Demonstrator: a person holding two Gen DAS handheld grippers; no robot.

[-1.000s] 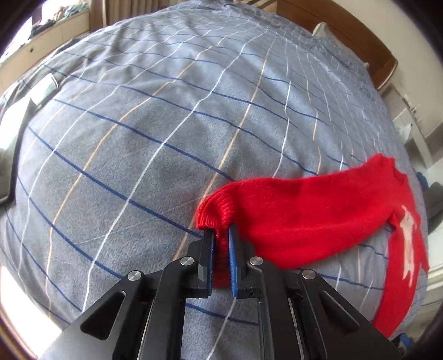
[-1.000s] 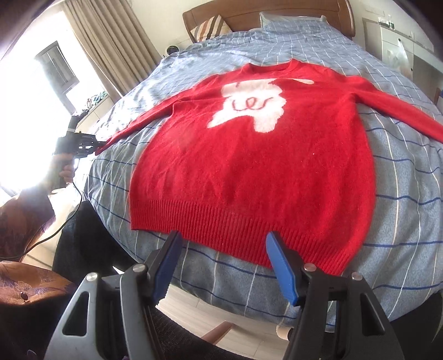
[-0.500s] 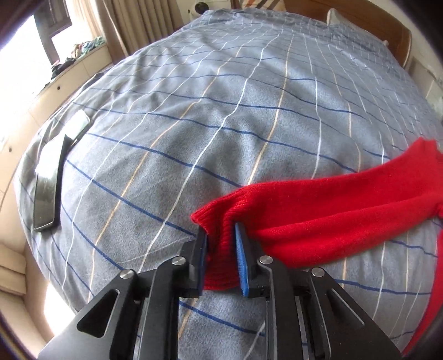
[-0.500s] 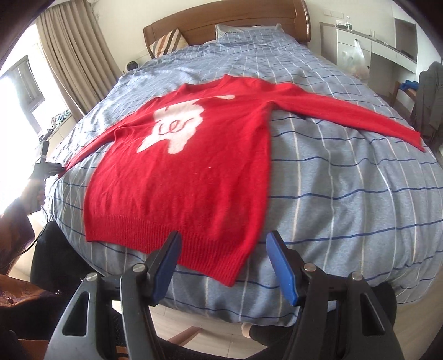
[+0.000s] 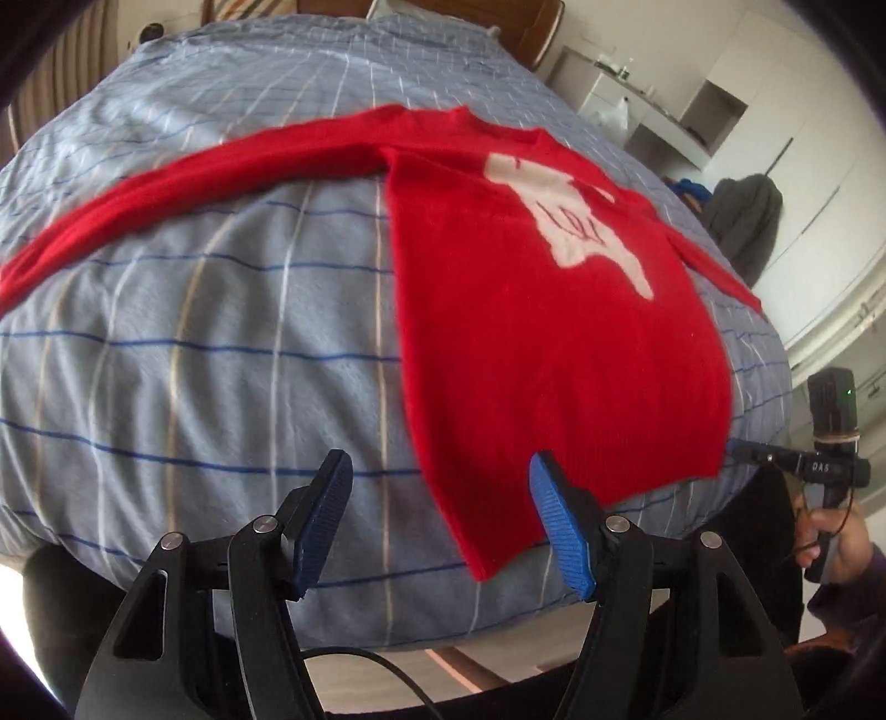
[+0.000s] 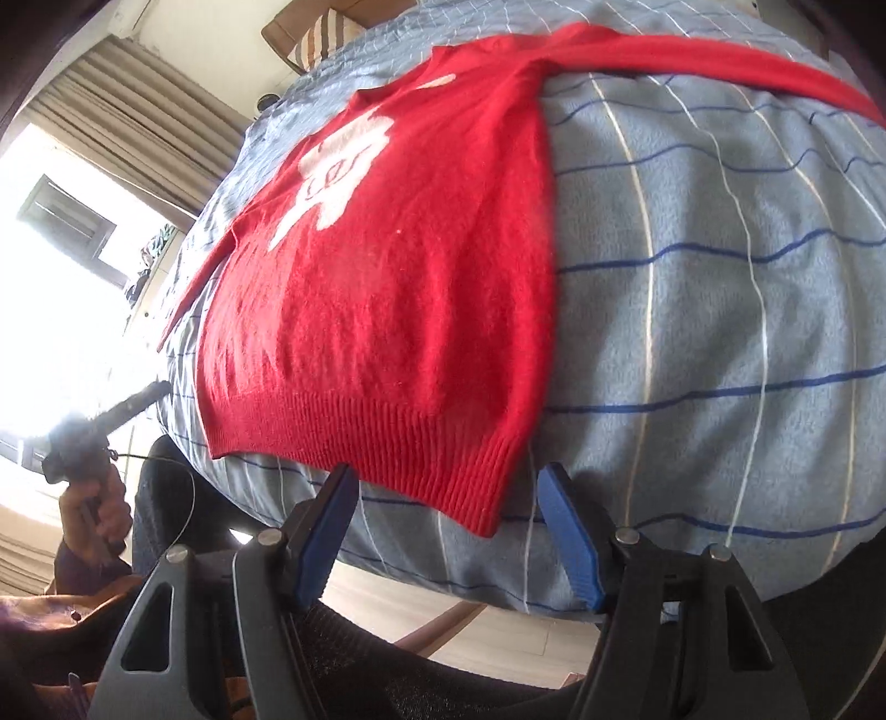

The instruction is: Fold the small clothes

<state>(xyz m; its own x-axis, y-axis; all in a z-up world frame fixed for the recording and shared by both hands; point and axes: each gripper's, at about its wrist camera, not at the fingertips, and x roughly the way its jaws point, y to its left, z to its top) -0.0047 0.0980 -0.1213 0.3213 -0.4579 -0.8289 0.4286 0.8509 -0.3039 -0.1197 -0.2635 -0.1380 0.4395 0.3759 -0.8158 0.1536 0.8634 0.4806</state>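
a red sweater [image 5: 559, 343] with a white figure [image 5: 576, 221] on its chest is laid flat, front up, on a bed covered by a grey-blue checked duvet [image 5: 194, 332]. its ribbed hem [image 6: 387, 443] is draped at the foot edge of the bed, one hem corner hanging just over that edge. both sleeves are stretched out sideways toward the two long edges of the bed; in the left wrist view one sleeve [image 5: 183, 183] is seen running across the duvet to the left, and the other [image 5: 714, 266] is seen reaching the far side edge. the collar is turned toward the wooden headboard [image 5: 498, 14], where a striped pillow [image 6: 315, 41] is seen.

the left gripper [image 5: 443, 520] is held off the foot edge with its blue pads [image 5: 559, 526] wide apart and nothing between them; a hem corner is seen between the pads, but contact cannot be made out. the right gripper [image 6: 448, 531] is likewise spread wide and empty, the opposite hem corner being framed between its pads [image 6: 570, 537], just beside them.

beyond the bed, a white shelf unit [image 5: 664, 111] and a dark garment on a chair [image 5: 745, 221] are seen on one side, curtains [image 6: 149, 122] and a bright window [image 6: 66, 221] on the other.
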